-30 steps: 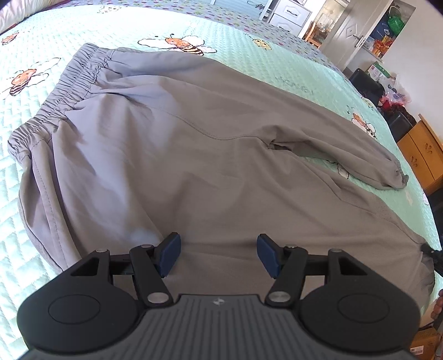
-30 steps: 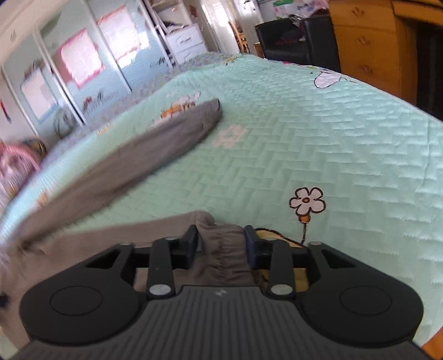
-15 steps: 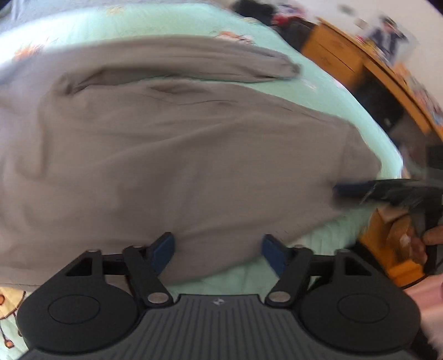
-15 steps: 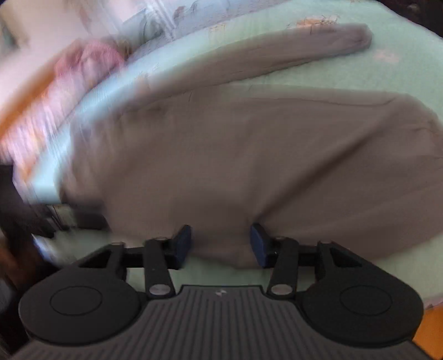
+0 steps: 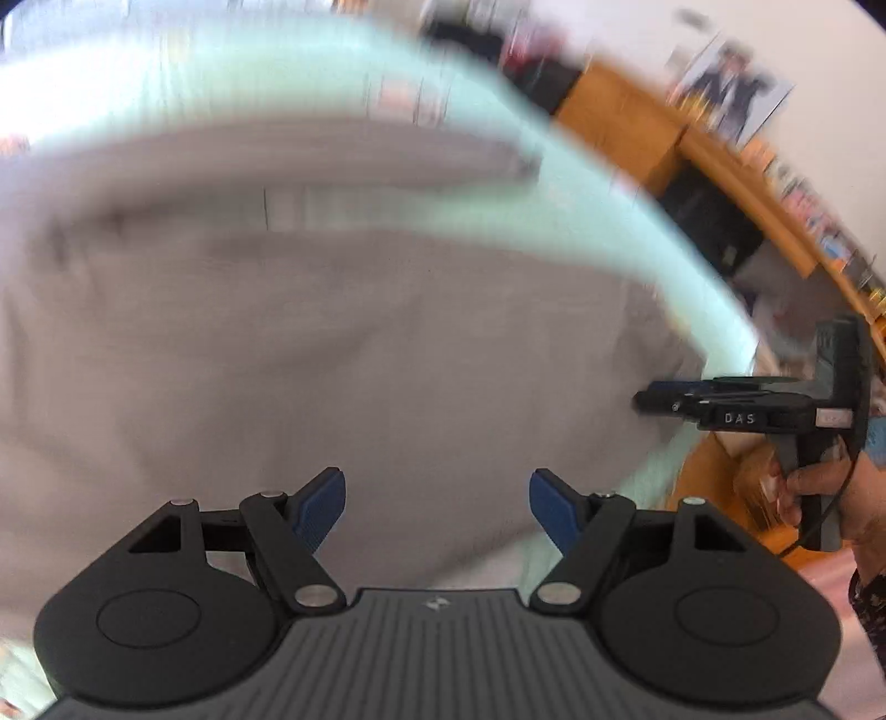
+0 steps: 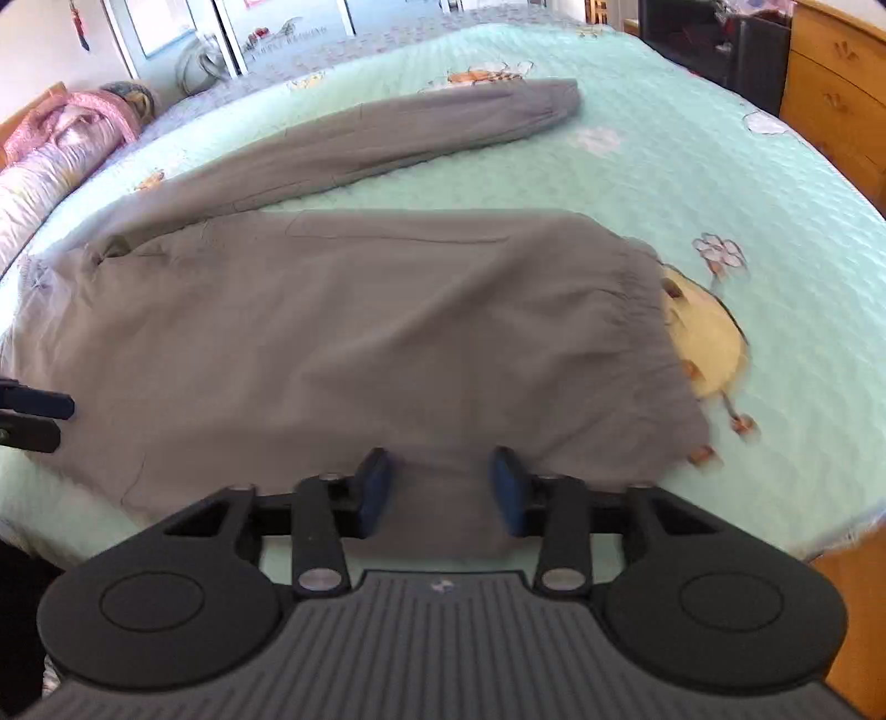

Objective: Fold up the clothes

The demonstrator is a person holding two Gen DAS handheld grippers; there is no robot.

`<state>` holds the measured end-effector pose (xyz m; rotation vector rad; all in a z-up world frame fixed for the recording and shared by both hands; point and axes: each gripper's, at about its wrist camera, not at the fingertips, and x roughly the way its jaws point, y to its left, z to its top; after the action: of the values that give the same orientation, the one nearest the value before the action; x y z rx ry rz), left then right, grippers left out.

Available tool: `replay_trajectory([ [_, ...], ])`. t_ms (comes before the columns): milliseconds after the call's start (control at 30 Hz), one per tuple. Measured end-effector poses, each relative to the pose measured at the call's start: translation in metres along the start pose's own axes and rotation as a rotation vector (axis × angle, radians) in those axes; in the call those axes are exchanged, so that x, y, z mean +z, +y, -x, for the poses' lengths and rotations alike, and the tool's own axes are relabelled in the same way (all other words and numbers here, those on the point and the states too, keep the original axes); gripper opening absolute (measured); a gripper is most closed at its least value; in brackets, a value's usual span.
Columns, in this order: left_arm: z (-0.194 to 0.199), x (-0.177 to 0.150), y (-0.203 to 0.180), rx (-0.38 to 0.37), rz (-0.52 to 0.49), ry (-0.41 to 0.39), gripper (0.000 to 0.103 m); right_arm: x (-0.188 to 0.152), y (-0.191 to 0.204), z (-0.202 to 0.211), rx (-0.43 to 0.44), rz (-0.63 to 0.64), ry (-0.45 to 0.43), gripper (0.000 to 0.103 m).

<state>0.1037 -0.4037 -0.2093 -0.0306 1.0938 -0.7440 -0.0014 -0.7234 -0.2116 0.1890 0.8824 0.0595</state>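
Note:
Grey trousers (image 6: 387, 332) lie flat on the mint bedspread (image 6: 720, 166), waist to the left. The far leg runs to the upper right. The near leg ends in a gathered cuff (image 6: 659, 332). My right gripper (image 6: 441, 487) is at the near edge of that leg, shut on a tongue of the fabric. The left wrist view is heavily blurred. There my left gripper (image 5: 437, 498) hangs open over the trousers (image 5: 332, 332), holding nothing. The right gripper (image 5: 645, 400) touches the cloth's edge at the right, held by a hand (image 5: 803, 487). The left gripper (image 6: 50, 415) tips show at the far left.
A wooden dresser (image 6: 830, 83) stands past the bed's right side, with dark furniture (image 6: 692, 27) behind it. Pink and white bedding (image 6: 66, 127) is piled at the far left. The bed's near edge (image 6: 775, 531) drops away just beside my right gripper.
My right gripper let go of the cuff, swung round to face the trousers side-on and closed on the near leg's edge. My left gripper swept fast towards the right, still open.

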Motion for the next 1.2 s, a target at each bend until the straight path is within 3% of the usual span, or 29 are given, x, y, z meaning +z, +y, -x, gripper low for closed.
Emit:
replay_trajectory([
  [67,0.001,-0.012,-0.013,0.028,-0.094,-0.018,0.078,-0.009,-0.007,0.012,-0.012,-0.048,0.015,0.029],
  [133,0.004,-0.017,-0.019,0.041,-0.122,-0.019,0.079,-0.010,-0.011,0.020,-0.026,-0.094,0.027,0.027],
  [200,0.009,-0.015,-0.017,0.029,-0.109,-0.012,0.079,-0.005,-0.011,0.029,-0.005,-0.132,0.006,0.029],
  [300,0.024,-0.013,-0.010,0.009,-0.058,-0.062,0.079,0.005,-0.008,0.045,0.114,-0.169,-0.116,0.030],
  [367,0.031,-0.012,0.006,0.009,-0.006,-0.092,0.079,0.013,-0.002,0.035,0.166,-0.151,-0.129,0.037],
  [433,0.037,-0.012,0.023,0.012,0.051,-0.120,0.079,0.014,-0.005,0.008,0.102,-0.146,-0.021,0.047],
  [467,0.040,-0.012,0.032,0.013,0.079,-0.134,0.079,0.012,-0.007,-0.008,0.050,-0.156,0.061,0.043],
  [600,0.053,-0.012,0.068,0.019,0.192,-0.190,0.075,0.019,0.005,0.005,-0.016,-0.183,0.010,0.042],
  [800,0.071,-0.012,0.121,0.027,0.362,-0.273,0.075,0.068,0.077,-0.011,0.197,-0.112,-0.028,0.042],
  [933,0.091,-0.003,0.152,0.186,0.471,-0.370,0.075,0.118,0.131,-0.042,0.344,-0.132,-0.009,0.042],
  [1000,0.099,0.002,0.171,0.211,0.530,-0.432,0.075,0.140,0.157,-0.053,0.412,-0.115,-0.001,0.042],
  [1133,0.110,0.020,0.203,0.224,0.577,-0.545,0.075,0.184,0.232,-0.071,0.447,0.037,-0.043,0.043],
  [1200,0.104,0.032,0.213,0.247,0.565,-0.563,0.075,0.205,0.270,-0.080,0.423,0.150,-0.087,0.043],
])
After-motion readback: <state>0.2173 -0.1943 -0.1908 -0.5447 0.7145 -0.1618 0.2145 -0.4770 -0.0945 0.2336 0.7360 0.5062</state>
